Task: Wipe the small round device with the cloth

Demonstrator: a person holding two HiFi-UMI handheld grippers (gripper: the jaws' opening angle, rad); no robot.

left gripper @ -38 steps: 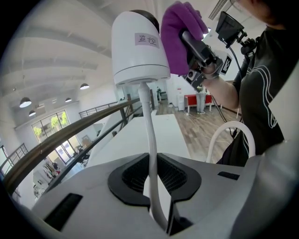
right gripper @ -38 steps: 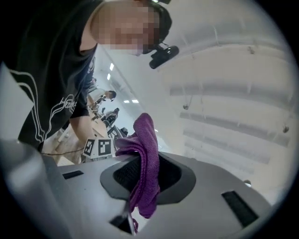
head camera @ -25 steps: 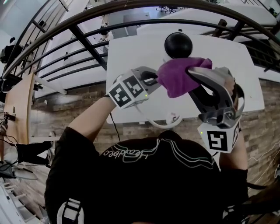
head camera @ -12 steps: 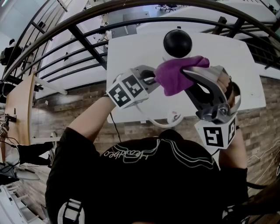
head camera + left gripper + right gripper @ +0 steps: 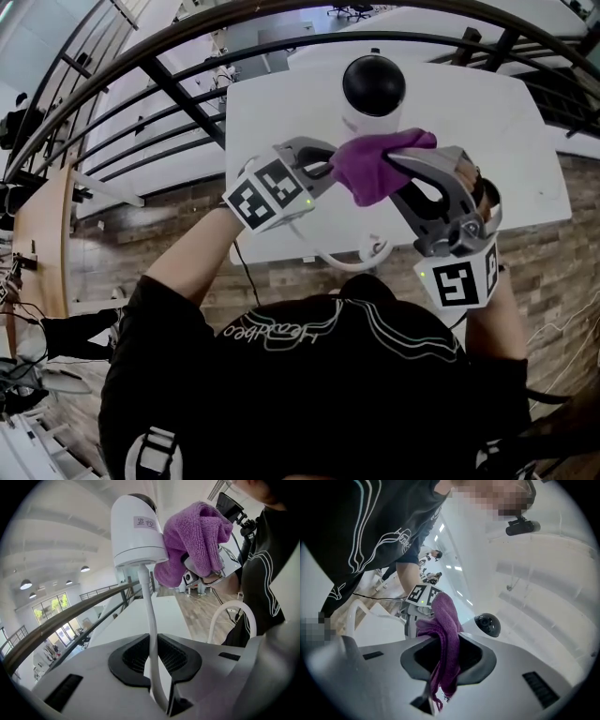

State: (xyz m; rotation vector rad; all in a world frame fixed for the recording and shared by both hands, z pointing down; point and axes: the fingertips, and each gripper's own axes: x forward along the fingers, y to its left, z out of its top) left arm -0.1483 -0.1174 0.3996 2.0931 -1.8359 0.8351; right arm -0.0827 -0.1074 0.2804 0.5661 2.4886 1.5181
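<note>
Your left gripper [image 5: 157, 667] has its jaws closed narrowly on the white cable [image 5: 149, 616] of the small round device [image 5: 138, 531]. It holds the device up by that cable above the white table [image 5: 469, 122]. Your right gripper [image 5: 440, 663] is clamped on the purple cloth [image 5: 446, 630]. The bunched end of the cloth seems to press against the device's white body, just under its black dome.
</note>
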